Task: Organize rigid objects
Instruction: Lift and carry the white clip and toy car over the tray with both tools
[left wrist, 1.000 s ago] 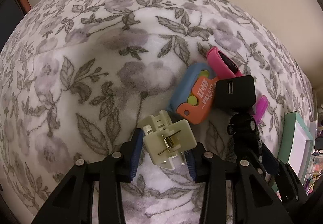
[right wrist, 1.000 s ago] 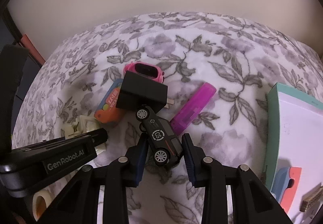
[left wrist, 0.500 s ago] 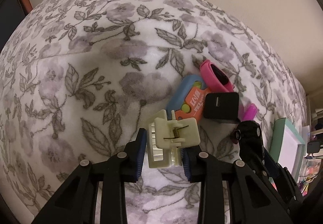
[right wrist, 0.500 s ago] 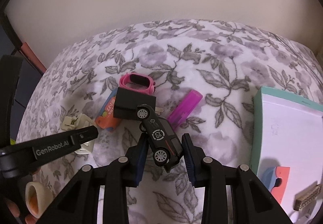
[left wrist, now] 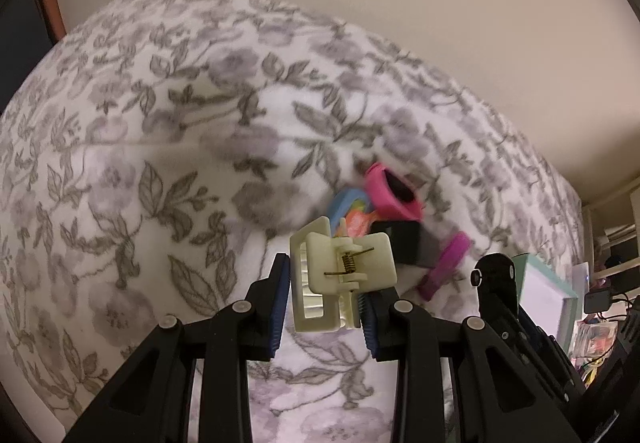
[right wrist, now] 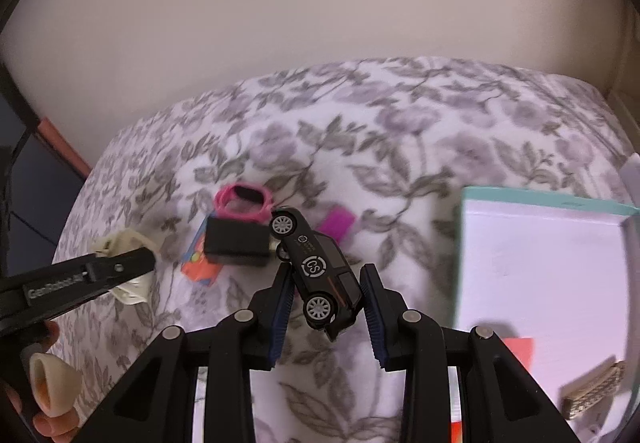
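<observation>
My left gripper [left wrist: 324, 299] is shut on a cream plastic spring clip [left wrist: 340, 275] and holds it above the flowered cloth [left wrist: 160, 163]. In the right wrist view that clip [right wrist: 128, 263] shows behind the left gripper's arm. My right gripper [right wrist: 326, 301] is shut on a black toy car [right wrist: 320, 271], lifted and tilted. On the cloth lie a pink watch case [right wrist: 242, 203], a black cube charger [right wrist: 236, 243], an orange and blue toy [right wrist: 198, 267] and a purple stick [right wrist: 338, 227].
A teal-rimmed white box [right wrist: 544, 267] stands at the right with a red piece [right wrist: 520, 351] and a metal connector [right wrist: 592, 395] in it. A beige wall [right wrist: 320, 3] runs behind the cloth. A person's hand with a finger cot [right wrist: 52, 387] shows at lower left.
Both grippers have risen from the cloth with their loads. The clip came off the cloth in the left jaws; the car moved right toward the box and away from the charger.
</observation>
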Demonstrator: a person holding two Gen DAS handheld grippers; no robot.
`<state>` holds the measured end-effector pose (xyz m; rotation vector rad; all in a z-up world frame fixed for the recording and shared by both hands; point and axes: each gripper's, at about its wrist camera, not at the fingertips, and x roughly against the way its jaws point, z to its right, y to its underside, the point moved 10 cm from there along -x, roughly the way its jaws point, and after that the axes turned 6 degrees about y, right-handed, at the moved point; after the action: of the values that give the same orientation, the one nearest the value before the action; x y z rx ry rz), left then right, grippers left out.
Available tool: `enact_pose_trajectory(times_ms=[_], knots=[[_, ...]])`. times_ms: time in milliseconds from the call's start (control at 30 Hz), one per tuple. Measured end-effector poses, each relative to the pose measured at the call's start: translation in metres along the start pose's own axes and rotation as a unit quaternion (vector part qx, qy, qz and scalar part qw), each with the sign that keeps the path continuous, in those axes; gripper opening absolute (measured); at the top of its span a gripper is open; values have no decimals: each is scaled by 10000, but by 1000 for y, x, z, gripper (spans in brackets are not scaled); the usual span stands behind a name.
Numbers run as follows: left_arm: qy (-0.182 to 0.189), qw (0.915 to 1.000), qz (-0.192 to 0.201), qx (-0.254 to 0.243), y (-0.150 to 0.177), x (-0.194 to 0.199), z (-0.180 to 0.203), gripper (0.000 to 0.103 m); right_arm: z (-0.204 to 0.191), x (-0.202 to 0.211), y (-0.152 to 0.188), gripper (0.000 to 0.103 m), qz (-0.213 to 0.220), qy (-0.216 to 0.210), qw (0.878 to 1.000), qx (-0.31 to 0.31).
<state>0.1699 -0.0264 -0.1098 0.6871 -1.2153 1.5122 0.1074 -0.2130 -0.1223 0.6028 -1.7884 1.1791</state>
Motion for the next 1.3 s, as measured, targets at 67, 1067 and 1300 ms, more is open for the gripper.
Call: enact_pose_trajectory(times_ms=[67, 1067, 1300], knots=[[85, 9999, 80, -121, -2, 4, 15, 33, 13, 5, -4, 36, 33, 64, 9999, -115], [748, 9525, -501, -2908, 143, -47, 234, 34, 214, 55, 40, 36, -212, 1659, 9773, -1303], [732, 9552, -494, -2824, 142, -47, 232, 34, 204, 53, 40, 36, -246, 1677, 9792, -1119]])
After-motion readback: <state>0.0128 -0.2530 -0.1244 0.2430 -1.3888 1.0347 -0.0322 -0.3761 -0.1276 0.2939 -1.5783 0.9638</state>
